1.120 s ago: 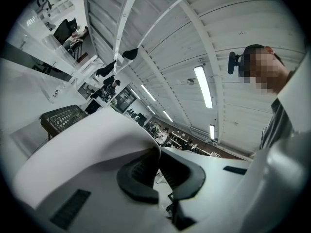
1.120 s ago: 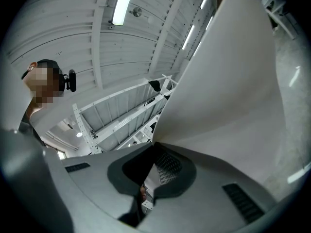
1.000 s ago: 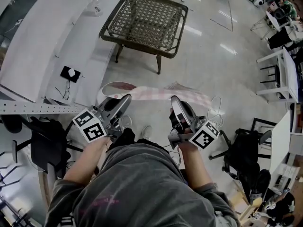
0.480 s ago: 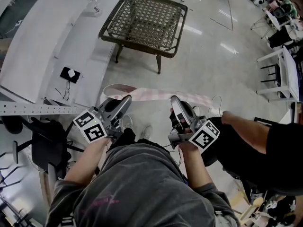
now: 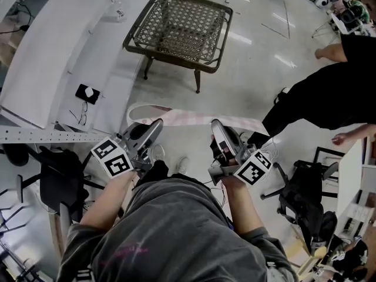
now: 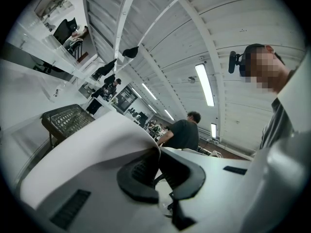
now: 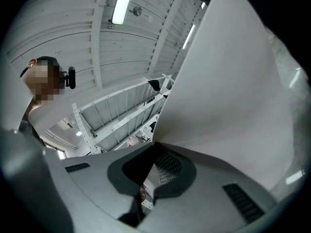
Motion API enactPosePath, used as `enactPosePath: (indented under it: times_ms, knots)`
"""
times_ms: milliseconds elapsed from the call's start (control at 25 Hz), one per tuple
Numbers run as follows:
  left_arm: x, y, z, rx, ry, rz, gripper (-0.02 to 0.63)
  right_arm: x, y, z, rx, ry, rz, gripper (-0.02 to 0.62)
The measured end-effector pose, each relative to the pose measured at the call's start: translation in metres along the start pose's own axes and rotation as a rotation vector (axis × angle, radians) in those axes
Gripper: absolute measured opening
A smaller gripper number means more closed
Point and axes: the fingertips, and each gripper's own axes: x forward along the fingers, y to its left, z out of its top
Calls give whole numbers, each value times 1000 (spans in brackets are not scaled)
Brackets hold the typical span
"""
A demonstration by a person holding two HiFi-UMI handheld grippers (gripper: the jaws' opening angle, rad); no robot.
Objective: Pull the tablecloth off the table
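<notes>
- Your left tongs [image 5: 154, 124] are clamped shut on one end of the tablecloth [image 5: 191, 117]. In the left gripper view the pale fabric comes out of the seam where the two dark pads meet and drapes away over the left-hand jaw.
- Your right tongs [image 5: 215, 125] are closed on the other end. In the right gripper view the cloth rises from between the pressed-together pads and sweeps up and to the right, filling that side of the view.
- You hold both tongs close in front of your waist, side by side and a little apart, with their tips pointing away from you. The marker cube [image 5: 111, 159] on the left one and the marker cube [image 5: 254, 169] on the right one face up at your head camera.
- The tablecloth, pinkish with a faint pattern, runs as a narrow band from one pair of tips to the other, and a bit of it sticks out past each.
- It is completely off the table [image 5: 176, 57], which stands well ahead of you with its woven top bare.
- Below the cloth is the glossy floor [image 5: 252, 81]. You cannot tell from here whether the cloth touches it.
- A long white counter [image 5: 59, 57] runs along your left.
- A person in black [image 5: 317, 93] stands at your right front, and a dark chair [image 5: 302, 195] sits nearer on that side.
</notes>
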Motion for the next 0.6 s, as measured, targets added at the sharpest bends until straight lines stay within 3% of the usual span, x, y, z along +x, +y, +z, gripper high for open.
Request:
enactPosePath:
  times_ms: [600]
  knots:
    - [0, 0, -5, 0, -9, 11, 0, -2, -4, -2, 4, 9, 7, 3]
